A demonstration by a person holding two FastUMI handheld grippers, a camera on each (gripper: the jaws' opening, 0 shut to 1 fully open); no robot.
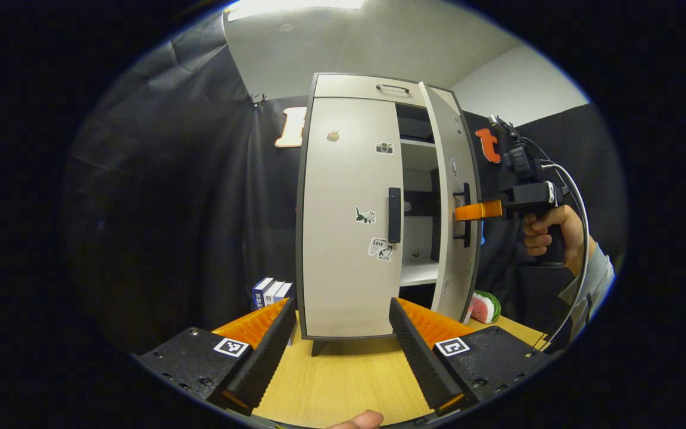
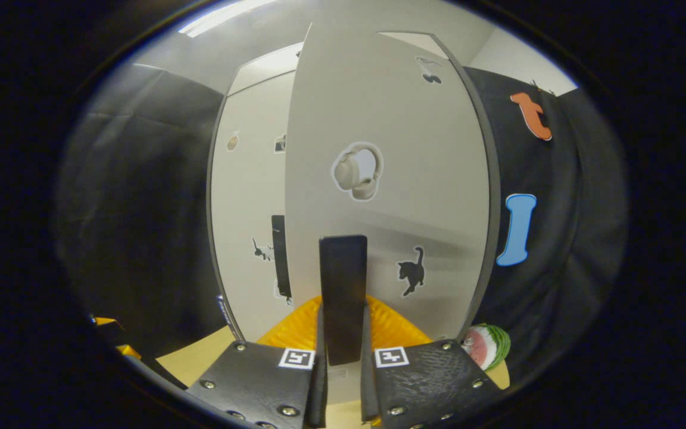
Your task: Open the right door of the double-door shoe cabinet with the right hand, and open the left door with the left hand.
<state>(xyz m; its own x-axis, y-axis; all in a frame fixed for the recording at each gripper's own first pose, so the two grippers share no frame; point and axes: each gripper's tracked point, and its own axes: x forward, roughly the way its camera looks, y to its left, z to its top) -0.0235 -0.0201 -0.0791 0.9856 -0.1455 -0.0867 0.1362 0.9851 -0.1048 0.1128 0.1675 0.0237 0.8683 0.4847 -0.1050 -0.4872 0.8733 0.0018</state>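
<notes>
Right gripper view: right hand-held gripper (image 2: 343,357) clamps flat bar handle (image 2: 343,292); left hand-held gripper (image 1: 340,336) spread wide, empty.

Pale grey cabinet (image 1: 349,238) with black handles (image 1: 394,214), light wood-grain desk (image 1: 343,381), what looks like a red-green watermelon toy (image 1: 485,306).

The cabinet (image 1: 373,208) stands on the worktop (image 1: 343,381), with books (image 1: 271,293) at its left foot and a watermelon slice (image 1: 486,306) at its right. Its left door (image 1: 349,214) is closed; its right door (image 1: 451,208) stands ajar, shelves (image 1: 419,273) between them. The right hand-held gripper (image 2: 343,357) is closed on the right door's handle (image 2: 343,298).
</notes>
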